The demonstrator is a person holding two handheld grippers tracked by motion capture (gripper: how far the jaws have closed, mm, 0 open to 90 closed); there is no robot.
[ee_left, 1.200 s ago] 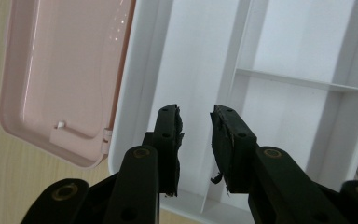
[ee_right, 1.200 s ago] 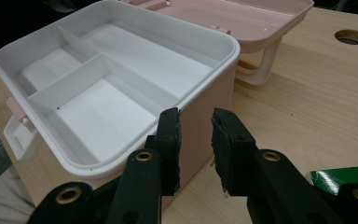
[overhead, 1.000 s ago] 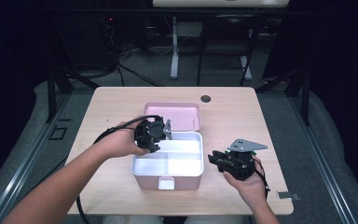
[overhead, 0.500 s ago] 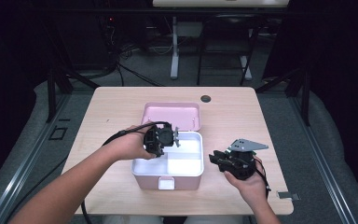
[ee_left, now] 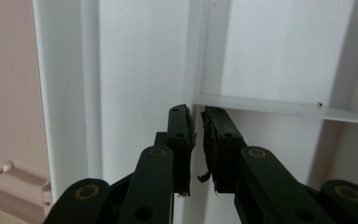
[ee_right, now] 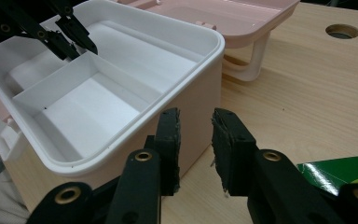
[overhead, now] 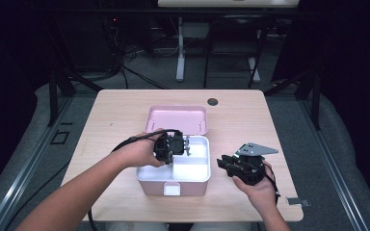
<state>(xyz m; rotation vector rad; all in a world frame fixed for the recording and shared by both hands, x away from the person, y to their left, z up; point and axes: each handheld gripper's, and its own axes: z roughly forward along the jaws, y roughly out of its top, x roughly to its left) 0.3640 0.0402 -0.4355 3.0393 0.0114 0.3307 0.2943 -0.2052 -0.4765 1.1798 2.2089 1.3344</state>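
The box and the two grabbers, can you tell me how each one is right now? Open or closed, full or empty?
Box: open, white tray inside bare.
Lid: swung back, lying behind the box.
Left gripper: jaws a narrow gap apart, holding nothing, down in the tray at the divider.
Right gripper: open, holding nothing, beside the box.

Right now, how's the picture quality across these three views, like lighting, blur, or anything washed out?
High view: the table is evenly lit, the room behind falls into near black, and detail is soft. Left gripper view: the white tray of the box is bright and nearly featureless, with the jaws dark against it. Right gripper view: fairly sharp, soft shadows inside the tray's compartments, and the wood grain of the table reads clearly.
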